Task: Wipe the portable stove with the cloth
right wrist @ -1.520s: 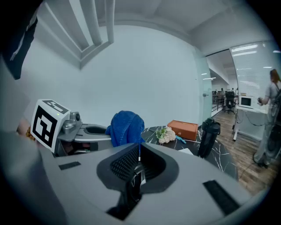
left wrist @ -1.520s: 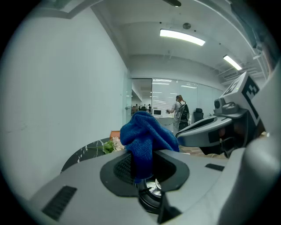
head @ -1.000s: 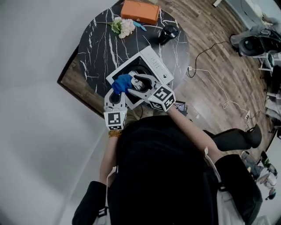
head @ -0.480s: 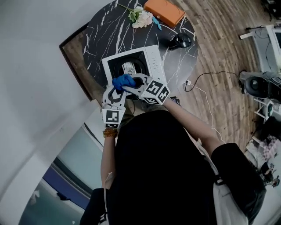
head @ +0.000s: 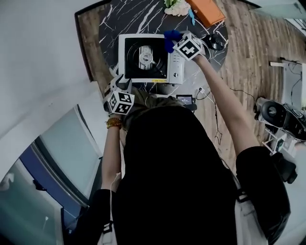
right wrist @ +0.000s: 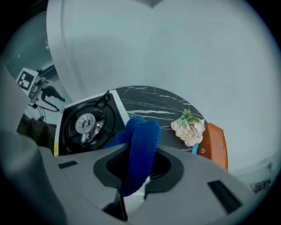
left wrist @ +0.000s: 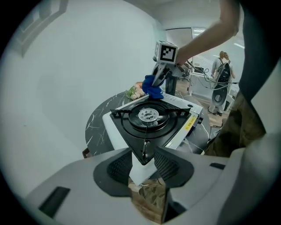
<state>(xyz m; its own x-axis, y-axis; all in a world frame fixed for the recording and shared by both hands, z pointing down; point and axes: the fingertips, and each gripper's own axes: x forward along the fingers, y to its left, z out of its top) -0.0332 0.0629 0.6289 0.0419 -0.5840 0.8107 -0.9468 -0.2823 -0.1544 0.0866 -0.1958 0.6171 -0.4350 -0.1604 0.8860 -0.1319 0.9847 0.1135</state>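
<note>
The portable stove [head: 143, 57], white with a black burner top, sits on the round black marble table [head: 112, 28]. My right gripper [head: 173, 43] is at the stove's far right edge by the control panel. Its jaws are closing and press on the blue cloth [head: 169, 40], which hangs folded between the pads [right wrist: 140, 140]. My left gripper [head: 116, 79] is at the stove's near left corner. Its jaws are opening, and the white corner of the stove [left wrist: 149, 118] shows in the gap without being pinched. From the left gripper view the cloth [left wrist: 151, 88] hangs above the stove's far side.
White flowers [head: 177, 5] and an orange case [head: 208, 12] lie at the table's far side, with a black round object [head: 217, 40] to the stove's right. A small dark device [head: 185, 99] sits near the table's front edge. Cables run over the wooden floor on the right.
The cloth has passed from the left gripper to the right one. The right gripper shut on it and carried it to the stove's far right. The left gripper let go and dropped to the near left corner.
</note>
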